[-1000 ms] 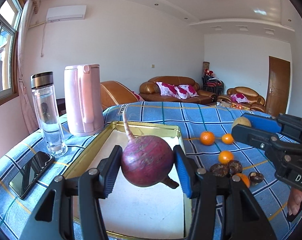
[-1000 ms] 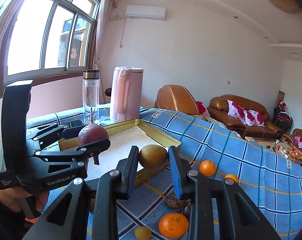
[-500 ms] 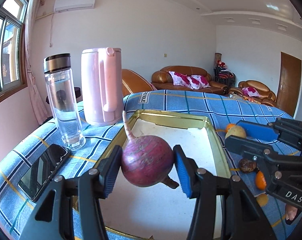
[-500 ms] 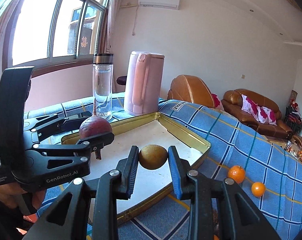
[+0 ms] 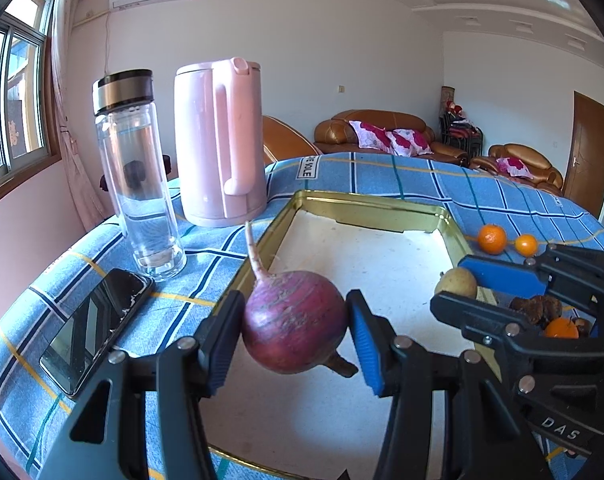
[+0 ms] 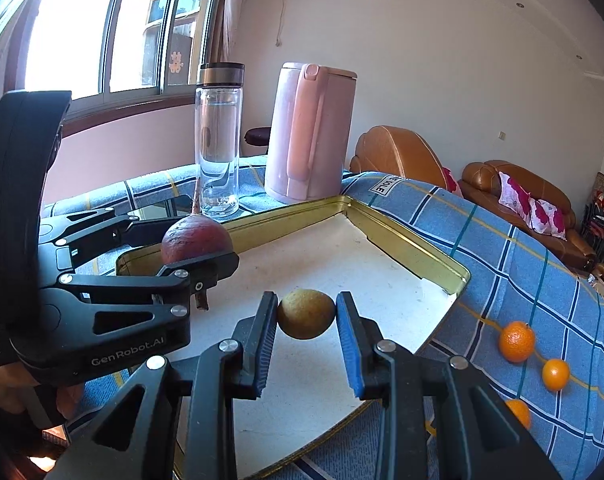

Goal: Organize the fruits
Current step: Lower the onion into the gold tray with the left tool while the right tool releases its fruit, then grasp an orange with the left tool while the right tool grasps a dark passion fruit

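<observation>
Both grippers moved in over tray since earlier; left gripper clamped on red radish, right gripper clamped on small brown fruit.

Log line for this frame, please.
left hand-held gripper: shut on purple root | right hand-held gripper: shut on brown fruit | both over gold tray

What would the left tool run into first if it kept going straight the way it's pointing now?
Most likely the white floor of the gold-rimmed tray. The left tool, shut on the purple root vegetable, points forward and down over the tray. Nothing else shows in that line, though depth is hard to judge.
</observation>
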A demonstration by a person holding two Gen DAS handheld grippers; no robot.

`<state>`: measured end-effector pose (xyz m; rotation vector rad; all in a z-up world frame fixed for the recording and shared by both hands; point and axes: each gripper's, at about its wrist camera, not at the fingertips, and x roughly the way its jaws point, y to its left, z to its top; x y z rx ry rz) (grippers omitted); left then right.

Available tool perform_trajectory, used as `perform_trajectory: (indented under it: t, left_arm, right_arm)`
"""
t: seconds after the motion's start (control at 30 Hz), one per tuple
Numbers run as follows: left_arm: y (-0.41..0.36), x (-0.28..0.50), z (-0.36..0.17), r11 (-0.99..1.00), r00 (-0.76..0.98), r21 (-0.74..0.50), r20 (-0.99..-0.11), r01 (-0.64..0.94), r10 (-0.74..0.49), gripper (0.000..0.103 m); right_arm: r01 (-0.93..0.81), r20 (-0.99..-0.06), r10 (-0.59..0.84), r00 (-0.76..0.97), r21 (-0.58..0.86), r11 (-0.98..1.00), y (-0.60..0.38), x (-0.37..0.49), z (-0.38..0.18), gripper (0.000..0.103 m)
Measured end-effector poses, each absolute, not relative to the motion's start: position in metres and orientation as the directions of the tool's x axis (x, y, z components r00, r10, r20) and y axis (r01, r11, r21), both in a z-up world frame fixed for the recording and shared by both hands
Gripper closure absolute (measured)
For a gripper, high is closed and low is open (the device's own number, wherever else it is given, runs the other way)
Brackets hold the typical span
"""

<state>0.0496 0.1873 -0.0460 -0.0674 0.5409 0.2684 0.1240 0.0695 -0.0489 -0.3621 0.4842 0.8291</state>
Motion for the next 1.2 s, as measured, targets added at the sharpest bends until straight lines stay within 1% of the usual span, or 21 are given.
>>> perform_trajectory:
  t: [0.47,0.73,0.77,0.83,0.87,0.9,1.03,1.07,1.2]
  left_arm:
    - [0.193,0.06,-0.057,0.964,0.782,0.015,-0.581,-0.266,0.225,0.049]
    - [0.195,0.057,-0.06,0.96,0.78,0.008,-0.581,-0.279,0.231,0.048]
    - [0.195,0.055,-0.059,0.958,0.785,0.012,-0.57,-0.286,0.242,0.048]
    - [0.192,0.052,-0.055,0.959,0.796,0.02,-0.552,-0.284,0.248,0.043]
    - [0.191,0.05,-0.053,0.958,0.8,0.024,-0.544,-0.285,0.252,0.042]
    - [0.189,0.048,-0.051,0.957,0.806,0.022,-0.535,-0.288,0.254,0.042]
    - [0.183,0.035,-0.039,0.96,0.836,-0.001,-0.492,-0.28,0.243,0.036]
    - [0.181,0.032,-0.036,0.96,0.843,-0.007,-0.48,-0.281,0.243,0.032]
    - [0.165,0.025,-0.028,0.968,0.866,-0.032,-0.456,-0.247,0.206,0.028]
  right_arm:
    - [-0.77,-0.595,0.577,0.559,-0.114,0.628,0.081,0.133,-0.066,0.071]
    - [-0.769,-0.625,0.562,0.542,-0.099,0.632,0.083,0.137,-0.071,0.071]
    - [-0.766,-0.622,0.562,0.545,-0.098,0.635,0.082,0.136,-0.071,0.07]
    - [-0.756,-0.617,0.558,0.555,-0.095,0.647,0.079,0.136,-0.07,0.057]
    - [-0.75,-0.613,0.555,0.562,-0.095,0.655,0.076,0.135,-0.069,0.043]
    - [-0.746,-0.609,0.556,0.566,-0.091,0.659,0.073,0.134,-0.068,0.039]
    - [-0.739,-0.574,0.566,0.592,-0.107,0.665,0.048,0.117,-0.056,0.039]
    - [-0.728,-0.561,0.56,0.61,-0.118,0.675,0.039,0.113,-0.052,0.039]
    - [-0.678,-0.515,0.533,0.672,-0.136,0.723,-0.008,0.101,-0.037,0.039]
